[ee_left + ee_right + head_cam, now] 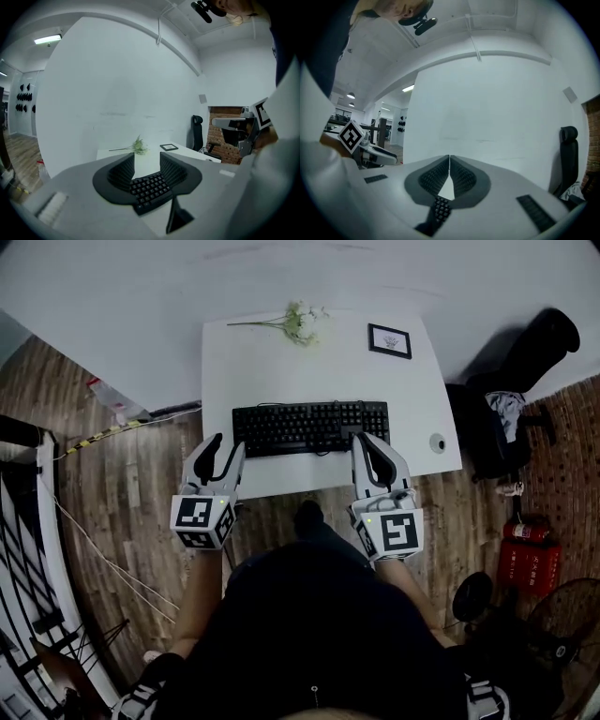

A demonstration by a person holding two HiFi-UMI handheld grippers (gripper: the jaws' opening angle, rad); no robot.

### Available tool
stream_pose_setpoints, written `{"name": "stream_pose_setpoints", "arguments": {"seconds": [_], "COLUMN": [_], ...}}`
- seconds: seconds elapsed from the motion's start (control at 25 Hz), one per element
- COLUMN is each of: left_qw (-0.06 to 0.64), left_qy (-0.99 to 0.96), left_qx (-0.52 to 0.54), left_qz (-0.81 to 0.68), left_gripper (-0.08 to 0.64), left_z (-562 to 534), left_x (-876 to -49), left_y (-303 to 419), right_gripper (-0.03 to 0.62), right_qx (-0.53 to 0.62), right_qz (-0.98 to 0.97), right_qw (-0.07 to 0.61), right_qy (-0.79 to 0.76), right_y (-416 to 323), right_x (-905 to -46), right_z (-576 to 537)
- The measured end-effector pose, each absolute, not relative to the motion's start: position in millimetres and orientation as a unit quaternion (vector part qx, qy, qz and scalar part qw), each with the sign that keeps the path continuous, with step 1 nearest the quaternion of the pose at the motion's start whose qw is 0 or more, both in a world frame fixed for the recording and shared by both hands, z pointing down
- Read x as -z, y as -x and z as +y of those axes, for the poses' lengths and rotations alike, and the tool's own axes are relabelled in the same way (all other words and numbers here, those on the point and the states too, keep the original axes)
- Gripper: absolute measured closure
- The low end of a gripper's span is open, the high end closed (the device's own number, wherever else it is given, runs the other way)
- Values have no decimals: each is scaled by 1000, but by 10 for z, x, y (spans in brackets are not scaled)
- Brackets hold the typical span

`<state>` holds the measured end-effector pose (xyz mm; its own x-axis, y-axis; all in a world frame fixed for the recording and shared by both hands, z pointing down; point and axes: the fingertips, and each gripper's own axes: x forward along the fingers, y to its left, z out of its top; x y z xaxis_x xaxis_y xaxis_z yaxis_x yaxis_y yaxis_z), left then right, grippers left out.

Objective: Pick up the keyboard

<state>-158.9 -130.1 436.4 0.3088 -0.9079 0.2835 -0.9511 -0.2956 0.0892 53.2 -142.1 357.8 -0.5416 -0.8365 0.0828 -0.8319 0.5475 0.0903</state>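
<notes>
The black keyboard [309, 427] lay flat on the white bench [281, 371]. The left hand-held gripper [221, 454] hung at its left end with jaws spread and nothing pinched. The right hand-held gripper [370, 448], jaws pressed together and empty, sat over its right end.

The right hand-held gripper [366, 441] hides part of the keyboard [300, 427].

A white counter [272, 362] stands against the wall. Beyond the left gripper [223, 448], near the far edge, lies a bunch of white flowers [302, 322]. Beyond the right gripper [367, 442] there is a small black picture frame [389, 340]. A small round thing [437, 442] sits to the right of that gripper, near the counter's corner. Further right are a black office chair [511, 371] and a red fire extinguisher [527, 532].
</notes>
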Motion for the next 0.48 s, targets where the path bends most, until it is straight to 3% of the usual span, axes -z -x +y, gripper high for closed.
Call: {"name": "stream_pose_setpoints", "arguments": {"seconds": [0.48], "left_qw": [210], "left_qy": [-745], "left_qx": [-160], "left_qz": [-613], "left_gripper": [369], "left_z": [-1751], "left_x": [-5162], "left_y": [1653], "right_gripper": [580], "right_qx": [-14], "right_qz": [-911], "right_qw": [72], "right_qy": [-405], "right_y": [-702], "right_x": [-3993], "right_z": [-2364]}}
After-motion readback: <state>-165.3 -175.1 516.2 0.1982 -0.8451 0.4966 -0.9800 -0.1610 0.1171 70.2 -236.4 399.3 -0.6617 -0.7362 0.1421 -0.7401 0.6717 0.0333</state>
